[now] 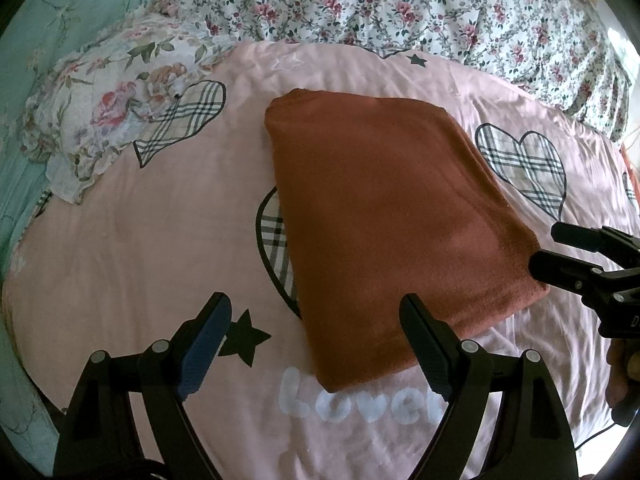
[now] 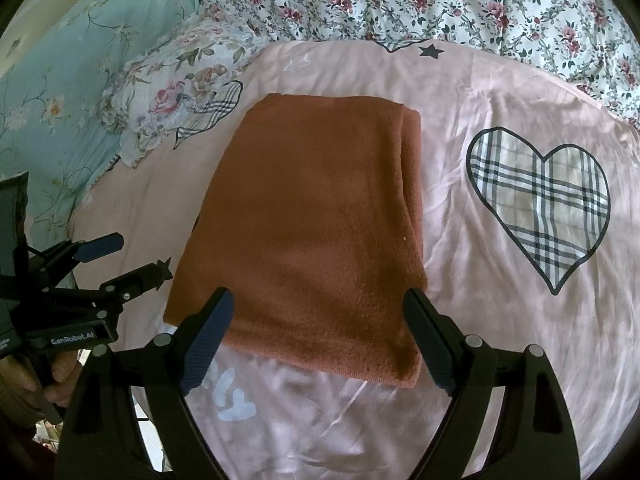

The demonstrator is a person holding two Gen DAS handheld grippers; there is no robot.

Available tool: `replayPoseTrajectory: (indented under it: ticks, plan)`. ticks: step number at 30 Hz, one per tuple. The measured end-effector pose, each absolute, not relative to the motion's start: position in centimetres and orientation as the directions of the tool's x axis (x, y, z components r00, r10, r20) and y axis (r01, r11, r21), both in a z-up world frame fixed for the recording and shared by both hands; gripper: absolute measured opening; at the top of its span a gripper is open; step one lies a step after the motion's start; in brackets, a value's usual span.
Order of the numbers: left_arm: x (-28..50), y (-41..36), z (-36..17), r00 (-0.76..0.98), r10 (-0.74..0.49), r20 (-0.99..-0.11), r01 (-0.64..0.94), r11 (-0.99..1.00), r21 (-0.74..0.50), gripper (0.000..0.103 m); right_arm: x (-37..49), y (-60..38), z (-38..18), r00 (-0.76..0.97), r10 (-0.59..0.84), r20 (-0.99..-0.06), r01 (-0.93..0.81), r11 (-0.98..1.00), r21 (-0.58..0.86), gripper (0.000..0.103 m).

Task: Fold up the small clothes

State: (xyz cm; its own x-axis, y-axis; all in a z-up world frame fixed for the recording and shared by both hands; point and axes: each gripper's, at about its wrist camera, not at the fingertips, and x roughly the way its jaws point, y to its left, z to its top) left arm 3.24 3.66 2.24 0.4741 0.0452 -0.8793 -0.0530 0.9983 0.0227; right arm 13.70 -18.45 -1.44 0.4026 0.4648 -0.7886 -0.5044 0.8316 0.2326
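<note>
The rust-brown fleece garment (image 2: 308, 224), folded into a neat rectangle, lies flat on the pink heart-printed bed sheet (image 2: 500, 320); the left tool (image 1: 316, 344) and right tool (image 2: 318, 340) hover spread wide at its near edge, gripping nothing.

1. "Love" – puffy white letters printed on the pink sheet (image 1: 140, 248), just in front of the near edge of the folded rust-brown cloth (image 1: 384, 208)
2. "GenRobot.AI" – small white lettering on the black body of the left gripper (image 2: 132, 256), seen from the right wrist
3. White letter shapes lower on the sheet, right-wrist view – cannot be read
</note>
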Motion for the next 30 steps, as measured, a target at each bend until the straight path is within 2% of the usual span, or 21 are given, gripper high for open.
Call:
replayPoseTrajectory:
  ticks: [30]
  plan:
    - [4.07,2.9,2.29,0.472,0.043,-0.881,-0.038,0.999,0.029,0.086,13.8,-18.24,-1.12,0.413,0.466,-0.783,-0.498,0.835,0.234,0.087]
